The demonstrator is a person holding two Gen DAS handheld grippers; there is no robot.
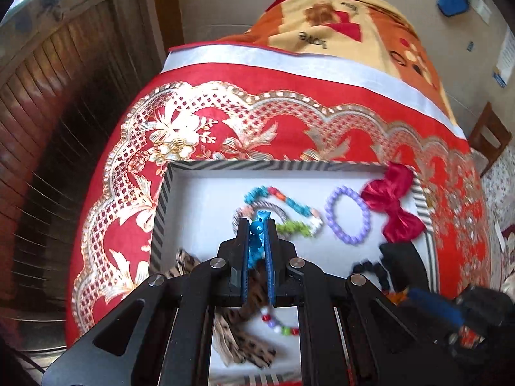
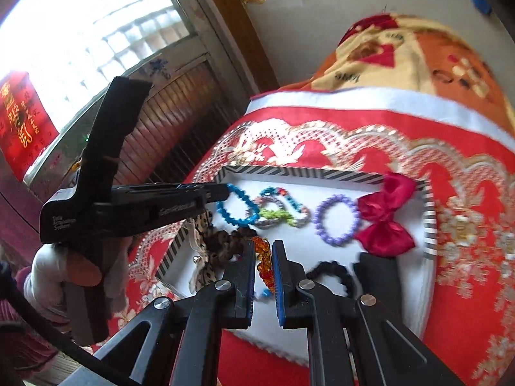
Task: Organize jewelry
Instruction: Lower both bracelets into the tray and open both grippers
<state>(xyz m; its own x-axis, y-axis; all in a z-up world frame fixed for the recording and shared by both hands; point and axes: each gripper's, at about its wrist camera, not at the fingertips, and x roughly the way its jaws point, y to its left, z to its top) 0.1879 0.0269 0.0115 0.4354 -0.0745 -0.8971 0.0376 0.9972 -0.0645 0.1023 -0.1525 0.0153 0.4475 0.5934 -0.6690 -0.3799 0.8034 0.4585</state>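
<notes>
A: Where did we have the left gripper [image 1: 256,225]?
B: Over the striped tray [image 1: 225,164], jaws pinching the blue bead bracelet [image 2: 237,207].
A: Right gripper [image 2: 261,251]?
B: Also over the tray, jaws pinching an orange bead bracelet [image 2: 264,257].
A: Rest?
B: Purple bracelet [image 1: 347,215] inside the tray, just beside the red bow [image 1: 394,202] on its right rim.

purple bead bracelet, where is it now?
The purple bead bracelet lies flat in the striped tray, right side, between the red bow and multicolour bracelet.
</notes>
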